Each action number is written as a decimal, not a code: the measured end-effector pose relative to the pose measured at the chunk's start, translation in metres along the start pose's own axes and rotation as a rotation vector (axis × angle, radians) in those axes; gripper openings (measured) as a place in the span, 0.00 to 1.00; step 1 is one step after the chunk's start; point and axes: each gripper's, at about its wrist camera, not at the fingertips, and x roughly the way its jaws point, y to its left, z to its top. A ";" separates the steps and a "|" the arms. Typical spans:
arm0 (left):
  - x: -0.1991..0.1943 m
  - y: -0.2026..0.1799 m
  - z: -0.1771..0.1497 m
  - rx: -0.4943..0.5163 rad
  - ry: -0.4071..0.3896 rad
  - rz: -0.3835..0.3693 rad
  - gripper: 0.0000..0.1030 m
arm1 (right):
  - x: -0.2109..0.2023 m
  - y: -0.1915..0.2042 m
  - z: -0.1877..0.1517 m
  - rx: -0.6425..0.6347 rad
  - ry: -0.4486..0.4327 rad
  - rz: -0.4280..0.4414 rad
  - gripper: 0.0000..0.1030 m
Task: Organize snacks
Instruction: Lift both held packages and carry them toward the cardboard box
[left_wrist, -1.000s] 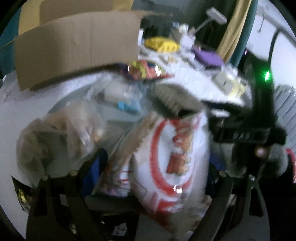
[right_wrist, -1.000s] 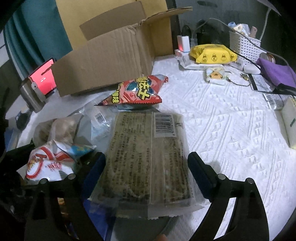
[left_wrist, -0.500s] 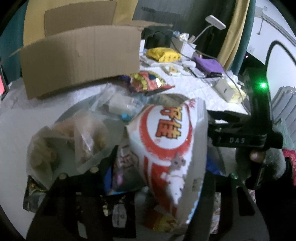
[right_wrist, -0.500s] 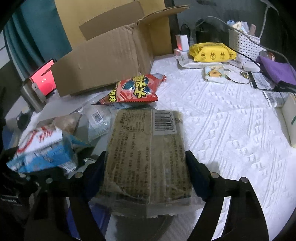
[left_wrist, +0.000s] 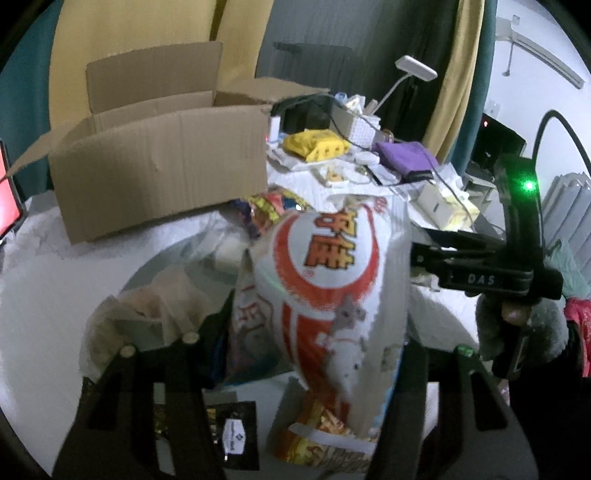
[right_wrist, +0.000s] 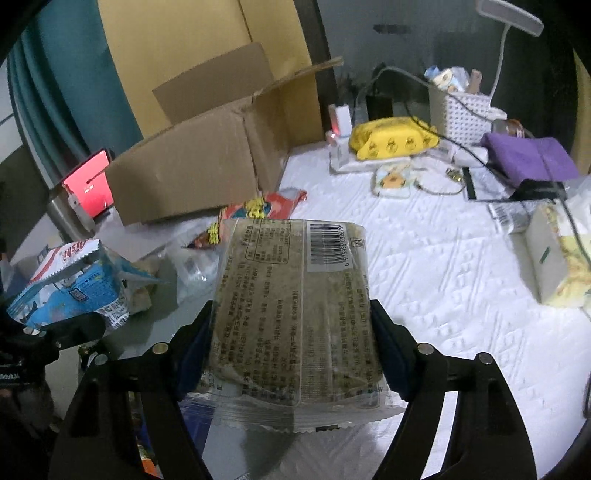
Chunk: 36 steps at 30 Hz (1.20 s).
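Left tongs (left_wrist: 314, 354) have just been closing and pinch a white-red bag (left_wrist: 332, 295). Right tongs (right_wrist: 291, 339) have just been closing and pinch a flat packet (right_wrist: 291, 314). Both are held above the surface (right_wrist: 443, 266), before the box (right_wrist: 192, 166).

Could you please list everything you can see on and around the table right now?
Cardboard box: one, brown, open, far left of table.
Red-and-white snack bag: one, in the left tongs.
Clear flat snack pack: one, dark contents, in the right tongs.
Red-and-yellow snack bag: one, in front of the box.
Clear bags: a few, pale contents, left of the held bag.
Yellow pouch: one, far side.
White basket: one, far side.
Purple cloth: one, far right.
Desk lamp: one, white, far right.
Table cover: one, white, textured.
Left tongs: closed on the bag.
Right tongs: closed on the pack.
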 end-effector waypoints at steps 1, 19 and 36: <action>-0.002 0.000 0.002 0.002 -0.006 0.002 0.56 | -0.002 0.000 0.002 -0.001 -0.006 0.001 0.78; -0.035 0.011 0.036 0.019 -0.108 0.049 0.56 | -0.031 0.017 0.037 -0.057 -0.106 0.016 0.78; -0.056 0.039 0.073 0.013 -0.205 0.102 0.56 | -0.034 0.044 0.083 -0.129 -0.168 0.034 0.78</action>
